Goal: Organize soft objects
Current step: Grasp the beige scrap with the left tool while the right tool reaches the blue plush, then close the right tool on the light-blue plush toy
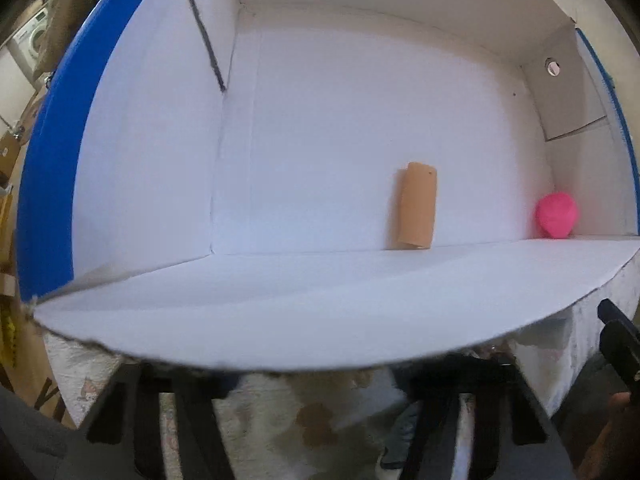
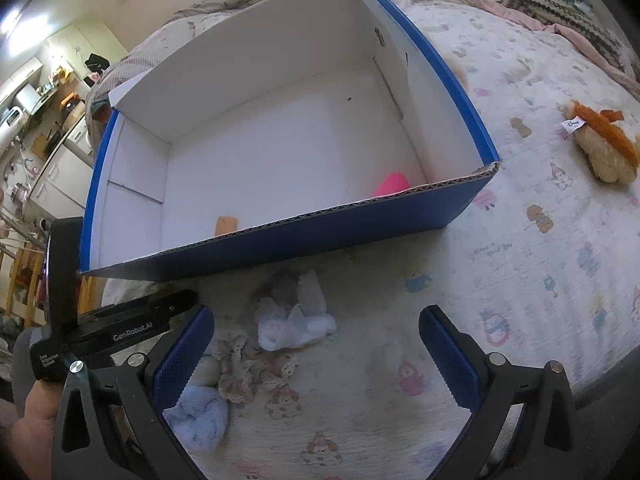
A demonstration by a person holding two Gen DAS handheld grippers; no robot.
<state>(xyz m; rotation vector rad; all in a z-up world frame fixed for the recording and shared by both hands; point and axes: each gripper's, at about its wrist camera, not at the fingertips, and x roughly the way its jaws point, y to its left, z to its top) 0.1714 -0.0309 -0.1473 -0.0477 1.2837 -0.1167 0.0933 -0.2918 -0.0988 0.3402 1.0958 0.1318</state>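
On the bed sheet (image 2: 460,264), just in front of the right gripper (image 2: 316,360), a small heap of soft things is lying: a white sock (image 2: 294,326) is sitting between the 2 blue pads (image 2: 182,364) but further forward than their tips, a beige scrunchie (image 2: 240,374) is lying close to the left pad, and a light blue cloth (image 2: 198,416) is touching the inner side of that pad. The right gripper is standing wide apart and is gripping nothing. Beyond the heap the box (image 2: 280,236), blue outside and white inside, is resting open on the sheet, and its near wall is standing between the gripper and the inside. Inside the box, 2 things are lying against this near wall: a tan roll (image 1: 416,206) and a pink ball (image 1: 557,215), well apart from each other, the ball in the corner. To the right of the box, well apart from it, a plush toy (image 2: 600,144) with an orange mane is lying on the sheet.

The left gripper (image 1: 316,420) is pointing into the box from over the near wall. Its fingers (image 1: 192,412) are showing well apart from each other, with only the sheet between them, so it is wide and is gripping nothing. The left gripper's black body (image 2: 116,336) is showing in the right view, just beside the box's near wall.
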